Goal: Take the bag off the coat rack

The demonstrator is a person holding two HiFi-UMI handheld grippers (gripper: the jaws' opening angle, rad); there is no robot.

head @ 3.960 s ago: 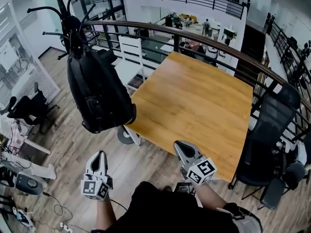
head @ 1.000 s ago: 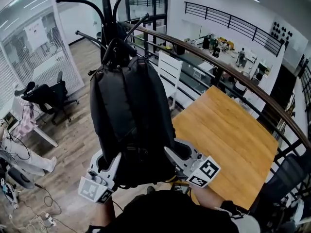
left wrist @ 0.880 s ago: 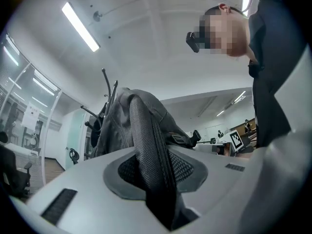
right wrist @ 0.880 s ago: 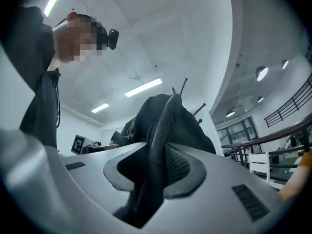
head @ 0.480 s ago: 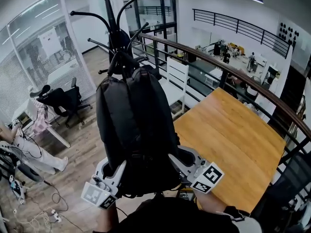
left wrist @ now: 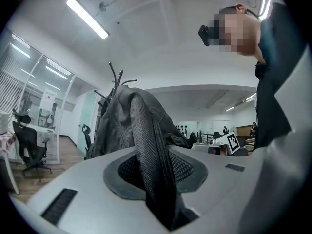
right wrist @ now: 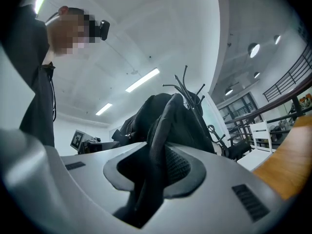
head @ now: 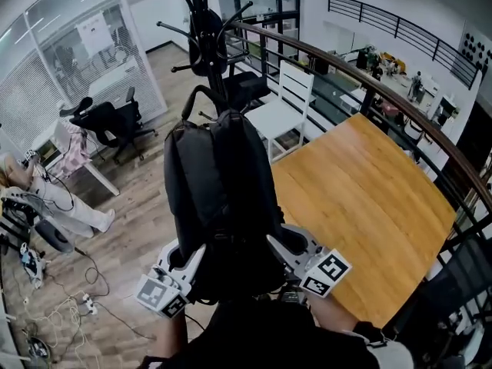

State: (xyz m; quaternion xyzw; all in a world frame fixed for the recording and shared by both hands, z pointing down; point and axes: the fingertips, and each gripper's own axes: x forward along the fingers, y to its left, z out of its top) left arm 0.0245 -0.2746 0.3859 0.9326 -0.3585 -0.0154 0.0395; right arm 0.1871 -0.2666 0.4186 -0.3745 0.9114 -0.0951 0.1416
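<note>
The black backpack [head: 223, 198] hangs upright in mid-air between the two grippers, just in front of the person's dark top [head: 269, 337]. The left gripper [left wrist: 156, 172] has its fingers narrowed onto a mesh-backed shoulder strap [left wrist: 148, 130], which runs down through the slot between the pads. The right gripper [right wrist: 151, 172] pinches the other shoulder strap [right wrist: 163, 126] the same way, so each set of fingers holds one strap low on the bag's near side. The bag's top carry loop [head: 198, 94] sits below the hooks of the black coat rack [head: 207, 29], which stands just beyond it. I cannot tell whether the loop touches the pole. What the backpack contains is hidden.

To the right lies a bare wooden counter [head: 361, 191], its far edges bordered by a curved dark railing [head: 369, 79]. A white slatted chair [head: 290, 102] stands at the counter's far left corner. The floor [head: 131, 237] is grey-brown planks, with cables [head: 54, 314] trailing near left. Black office chairs [head: 115, 121] stand before a glass partition with blinds [head: 46, 75] on the far left.
</note>
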